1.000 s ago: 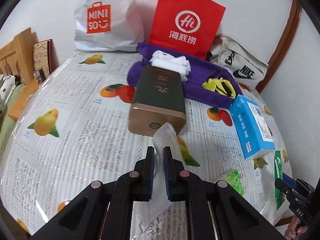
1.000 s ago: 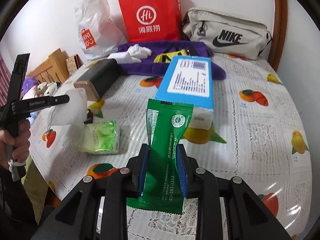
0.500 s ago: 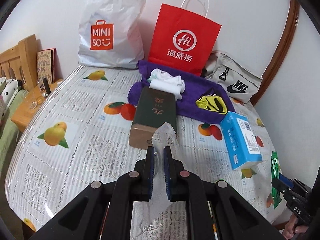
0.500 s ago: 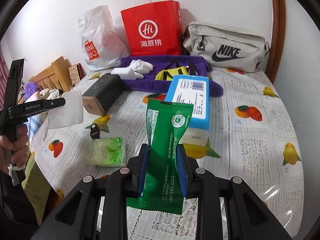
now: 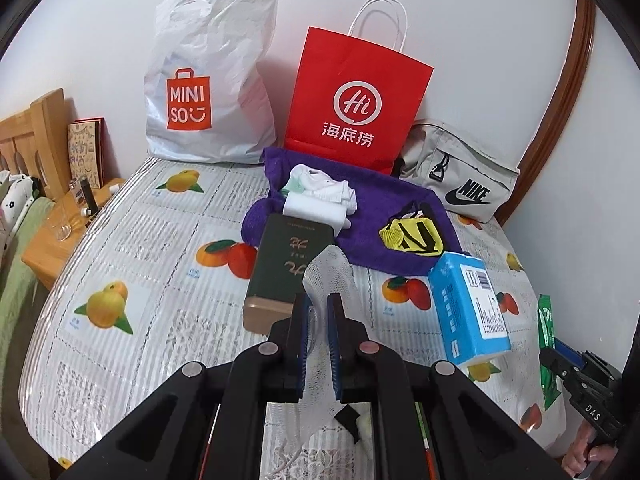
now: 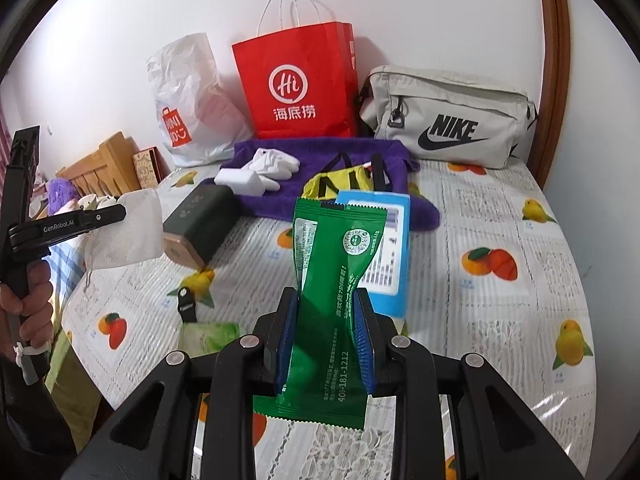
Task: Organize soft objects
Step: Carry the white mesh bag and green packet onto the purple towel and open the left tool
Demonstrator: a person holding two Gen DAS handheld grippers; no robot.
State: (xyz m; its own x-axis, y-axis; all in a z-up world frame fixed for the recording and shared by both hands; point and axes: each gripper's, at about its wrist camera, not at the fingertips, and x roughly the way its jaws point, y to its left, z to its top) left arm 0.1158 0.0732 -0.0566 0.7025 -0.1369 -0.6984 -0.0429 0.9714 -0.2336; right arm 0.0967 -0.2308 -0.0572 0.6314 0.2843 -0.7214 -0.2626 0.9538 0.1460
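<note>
My left gripper (image 5: 319,304) is shut on a white mesh pouch (image 5: 326,276) and holds it above the near part of the table; the pouch also shows at the left of the right wrist view (image 6: 128,232). My right gripper (image 6: 325,300) is shut on a green foil packet (image 6: 336,280), held upright above the table. The packet shows at the right edge of the left wrist view (image 5: 546,332). A purple towel (image 5: 384,204) at the back carries white gloves (image 5: 320,188) and a yellow and black pouch (image 5: 412,234).
A dark green box (image 5: 290,264) and a blue tissue pack (image 5: 468,304) lie mid-table. A light green wipes pack (image 6: 208,336) and a black clip (image 6: 186,302) lie near the front. A Miniso bag (image 5: 208,80), red paper bag (image 5: 356,100) and Nike bag (image 5: 456,176) stand along the wall.
Both grippers have risen and pulled back from the table with their loads still held. The table looks smaller and more of the wall and bags shows.
</note>
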